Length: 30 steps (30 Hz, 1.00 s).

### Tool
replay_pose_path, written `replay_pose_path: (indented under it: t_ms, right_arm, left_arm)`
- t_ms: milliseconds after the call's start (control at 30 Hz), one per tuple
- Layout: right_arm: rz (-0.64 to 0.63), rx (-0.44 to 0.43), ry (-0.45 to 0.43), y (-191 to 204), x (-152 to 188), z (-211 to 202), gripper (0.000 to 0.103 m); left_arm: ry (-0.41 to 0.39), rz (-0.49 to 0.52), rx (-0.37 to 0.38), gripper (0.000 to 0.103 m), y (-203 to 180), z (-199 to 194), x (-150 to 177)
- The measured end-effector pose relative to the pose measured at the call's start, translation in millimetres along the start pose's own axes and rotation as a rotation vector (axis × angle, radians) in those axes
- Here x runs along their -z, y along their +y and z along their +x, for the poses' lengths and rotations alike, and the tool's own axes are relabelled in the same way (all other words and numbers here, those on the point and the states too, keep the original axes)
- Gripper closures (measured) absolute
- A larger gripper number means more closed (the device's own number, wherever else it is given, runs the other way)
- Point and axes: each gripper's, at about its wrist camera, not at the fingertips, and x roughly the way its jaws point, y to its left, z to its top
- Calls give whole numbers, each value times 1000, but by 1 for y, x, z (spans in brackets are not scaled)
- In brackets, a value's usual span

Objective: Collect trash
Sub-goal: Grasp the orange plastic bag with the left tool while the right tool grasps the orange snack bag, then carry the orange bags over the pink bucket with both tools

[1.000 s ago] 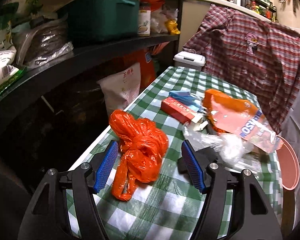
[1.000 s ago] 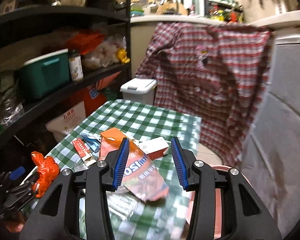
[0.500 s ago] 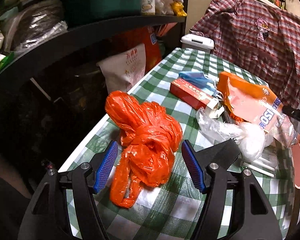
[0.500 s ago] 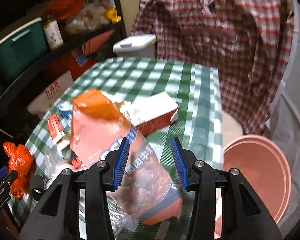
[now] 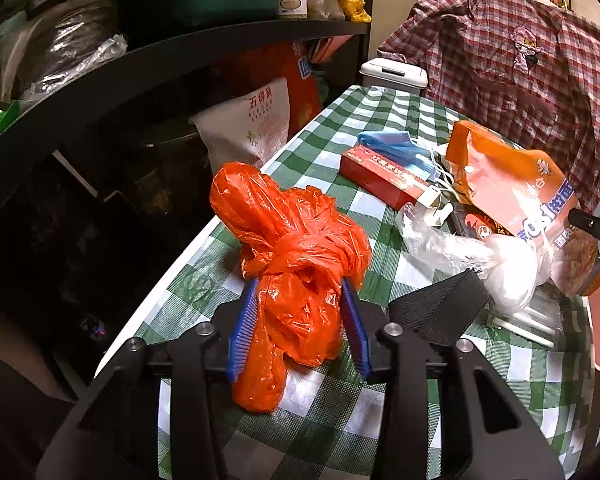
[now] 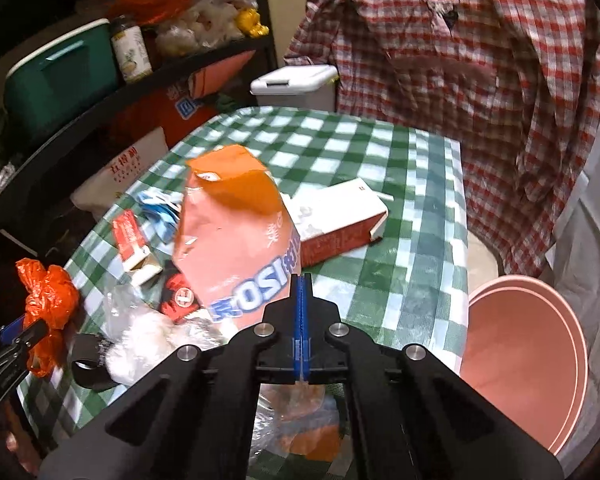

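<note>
Orange plastic is squeezed between the blue fingers [image 5: 247, 322] of the left gripper [image 5: 300, 320] in the lower middle of the left wrist view. It is a knotted orange plastic bag [image 5: 290, 264], and it lies at the near left edge of the checked desk [image 5: 384, 120]. The fingers have just been closing, and the bag is pressed on both sides below its knot. The bag is thought to be very light and soft, so it can be crushed without harm. It may slip if it is held loosely, so the bunched part under the knot is judged the best place to hold.

The right gripper [image 6: 302, 312] has just been closing too, and its fingers are now shut tight together in the lower middle of the right wrist view. The orange snack bag [image 6: 236, 240] runs under them, and a thin edge of it seems to be pinched. This bag looks thin, crinkly and light, and it may tear or slide out.

What is inside the orange plastic bag cannot be seen. The bottom of the snack bag is hidden by the black gripper body, so the pinch itself cannot be made out. The pink bin [image 6: 528, 356] at the right is cut off. The snack bag's letters are blurred.
</note>
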Motion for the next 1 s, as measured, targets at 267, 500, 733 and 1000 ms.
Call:
replay_pose_path:
  t_ms: [267, 500, 733, 1000]
  right_arm:
    - [0, -6, -102, 7, -10, -43, 103]
    - [12, 10, -171, 6, -11, -90, 103]
    - [21, 45, -214, -1, -13, -142, 103]
    - [21, 105, -284, -16, -25, -202, 103]
  left_arm:
    - [-99, 0, 25, 65, 3, -32, -5]
    - [-159, -3, 75, 65, 1, -61, -6]
    - [-201, 2, 169, 65, -6, -95, -9]
    - [-254, 86, 310, 65, -33, -144, -34]
